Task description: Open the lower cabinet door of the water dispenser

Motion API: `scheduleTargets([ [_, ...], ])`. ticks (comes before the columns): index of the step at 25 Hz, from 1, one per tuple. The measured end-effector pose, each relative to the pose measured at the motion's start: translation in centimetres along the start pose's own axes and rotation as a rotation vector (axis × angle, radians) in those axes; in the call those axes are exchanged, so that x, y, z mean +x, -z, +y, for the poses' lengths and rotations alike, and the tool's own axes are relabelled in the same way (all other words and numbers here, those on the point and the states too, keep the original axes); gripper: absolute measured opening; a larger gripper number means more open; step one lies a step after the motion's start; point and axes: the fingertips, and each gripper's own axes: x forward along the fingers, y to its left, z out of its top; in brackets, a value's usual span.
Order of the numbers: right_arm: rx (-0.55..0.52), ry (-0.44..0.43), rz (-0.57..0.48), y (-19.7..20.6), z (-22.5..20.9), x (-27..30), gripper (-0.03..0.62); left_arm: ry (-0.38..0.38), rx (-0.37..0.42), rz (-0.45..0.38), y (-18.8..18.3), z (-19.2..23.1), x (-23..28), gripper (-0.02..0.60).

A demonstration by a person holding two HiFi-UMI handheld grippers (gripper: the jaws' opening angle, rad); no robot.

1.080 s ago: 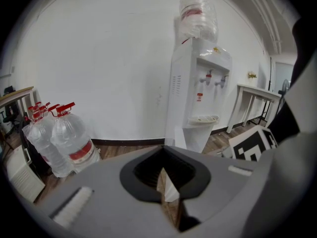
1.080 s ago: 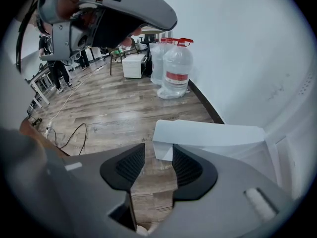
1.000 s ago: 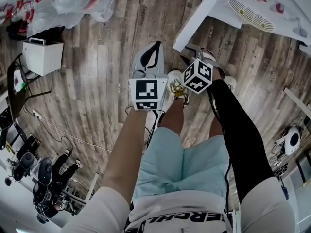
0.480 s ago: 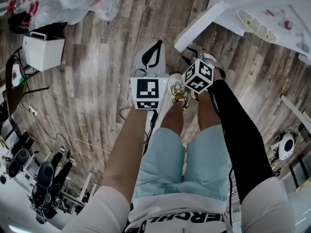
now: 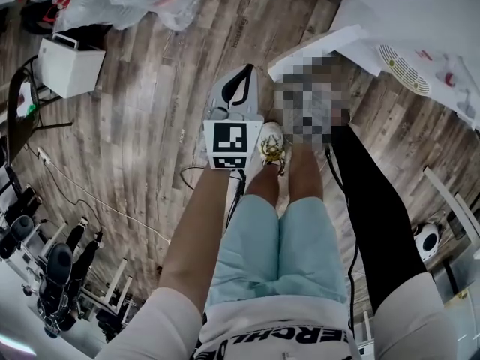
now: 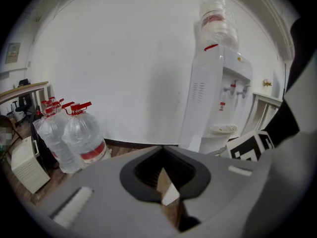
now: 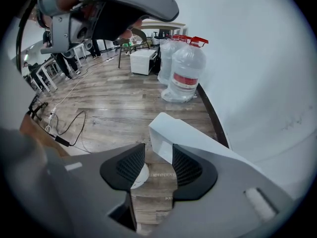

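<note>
The white water dispenser (image 6: 218, 98) stands against the wall with a bottle (image 6: 215, 19) on top. Its lower cabinet door (image 7: 166, 133) hangs swung out over the wooden floor; in the head view the door (image 5: 311, 51) is a white slab by the dispenser (image 5: 409, 47). My right gripper (image 7: 156, 165) is open, and the door's free corner sits just beyond and between its two dark pads without being pinched. A mosaic patch hides this gripper in the head view. My left gripper (image 5: 240, 81) is shut on nothing, held left of the door, facing the dispenser (image 6: 166, 182).
Several full water bottles (image 6: 79, 138) stand by the wall left of the dispenser (image 7: 185, 71). A small white box (image 5: 71, 66) sits on the floor beyond them. A black cable (image 7: 64, 128) trails across the planks. The person's legs and shoes are below the grippers.
The head view has drifted, so the dispenser and door sit lower and further right in it. Both grippers keep about the same place by the door's edge.
</note>
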Motion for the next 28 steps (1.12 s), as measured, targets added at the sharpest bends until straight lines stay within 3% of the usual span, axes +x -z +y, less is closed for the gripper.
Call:
scheduleTargets([
  [11, -0.062, -0.013, -0.001, -1.6, -2.6, 0.6, 0.169, -0.041, -0.044, -0.003, -1.4, 1.3, 1.4, 0.057],
  [28, -0.069, 0.009, 0.008, -2.2, -6.0, 1.7, 0.169, -0.061, -0.068, 0.025, -1.9, 2.5, 3.6, 0.057],
])
